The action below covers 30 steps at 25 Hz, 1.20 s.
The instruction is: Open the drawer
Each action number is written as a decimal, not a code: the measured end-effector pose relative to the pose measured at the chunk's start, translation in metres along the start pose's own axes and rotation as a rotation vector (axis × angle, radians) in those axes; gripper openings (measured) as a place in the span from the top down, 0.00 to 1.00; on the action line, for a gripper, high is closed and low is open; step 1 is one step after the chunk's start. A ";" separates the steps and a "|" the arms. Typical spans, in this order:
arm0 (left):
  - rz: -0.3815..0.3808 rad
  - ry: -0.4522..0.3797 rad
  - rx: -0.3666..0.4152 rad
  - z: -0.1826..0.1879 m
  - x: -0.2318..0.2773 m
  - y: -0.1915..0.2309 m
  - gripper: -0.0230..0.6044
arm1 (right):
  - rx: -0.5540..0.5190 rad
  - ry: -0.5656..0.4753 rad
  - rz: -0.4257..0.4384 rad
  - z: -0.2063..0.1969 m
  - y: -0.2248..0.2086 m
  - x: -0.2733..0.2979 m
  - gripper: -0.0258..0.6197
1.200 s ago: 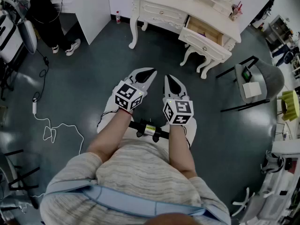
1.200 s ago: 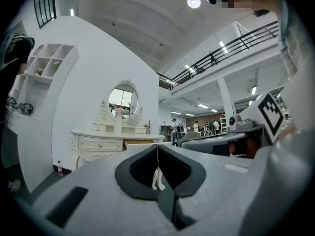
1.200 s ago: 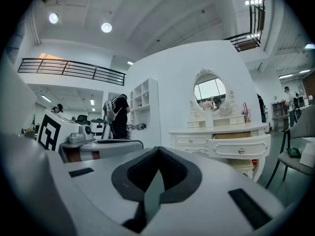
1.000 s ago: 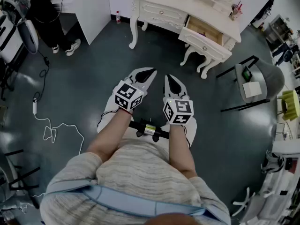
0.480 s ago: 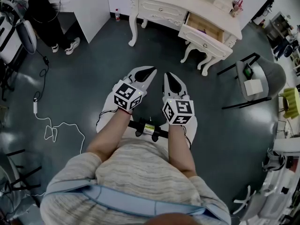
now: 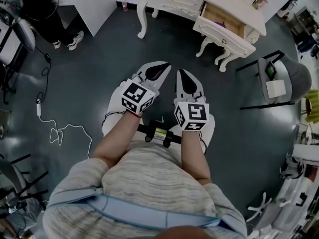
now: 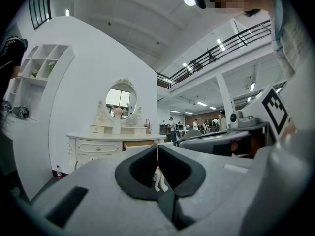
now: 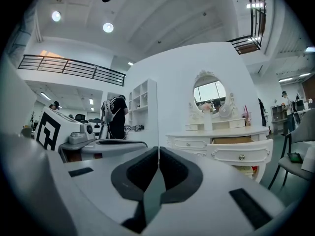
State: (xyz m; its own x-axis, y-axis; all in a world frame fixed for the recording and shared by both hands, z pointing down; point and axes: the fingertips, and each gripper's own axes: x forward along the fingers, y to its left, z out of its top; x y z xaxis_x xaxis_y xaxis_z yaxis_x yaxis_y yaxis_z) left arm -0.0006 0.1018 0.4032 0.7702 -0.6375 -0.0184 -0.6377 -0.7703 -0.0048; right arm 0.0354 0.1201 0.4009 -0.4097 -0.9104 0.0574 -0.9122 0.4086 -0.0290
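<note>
A white dressing table (image 6: 179, 6) stands at the top of the head view, its right drawer (image 6: 225, 33) pulled out so the wooden inside shows. The same drawer (image 8: 241, 154) with its round knob appears in the right gripper view, and the table (image 7: 98, 146) is far off in the left gripper view. My left gripper (image 6: 167, 66) and right gripper (image 6: 179, 73) hang side by side over the dark floor, well short of the table. Both point level toward it. Each has its jaws together with nothing between them.
A grey chair (image 6: 279, 81) stands right of the table. A person in dark clothes (image 6: 47, 19) stands at the upper left by a white cabinet (image 6: 94, 6). A white cable (image 6: 60, 131) lies on the floor at left. White equipment (image 6: 294, 198) fills the lower right.
The table and open drawer have slid toward the top of the head view. Both grippers stay side by side with jaws together.
</note>
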 end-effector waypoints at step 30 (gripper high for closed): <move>0.040 0.088 0.180 -0.016 0.161 0.146 0.94 | -0.160 0.065 -0.031 0.003 -0.117 0.196 0.94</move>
State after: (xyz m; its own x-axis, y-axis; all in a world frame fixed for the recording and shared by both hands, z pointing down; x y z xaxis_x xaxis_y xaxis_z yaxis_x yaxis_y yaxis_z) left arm 0.0304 -0.1138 0.4152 0.7373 -0.6723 0.0656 -0.6532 -0.7344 -0.1844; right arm 0.0619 -0.1065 0.4130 -0.3763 -0.9186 0.1205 -0.9109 0.3905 0.1330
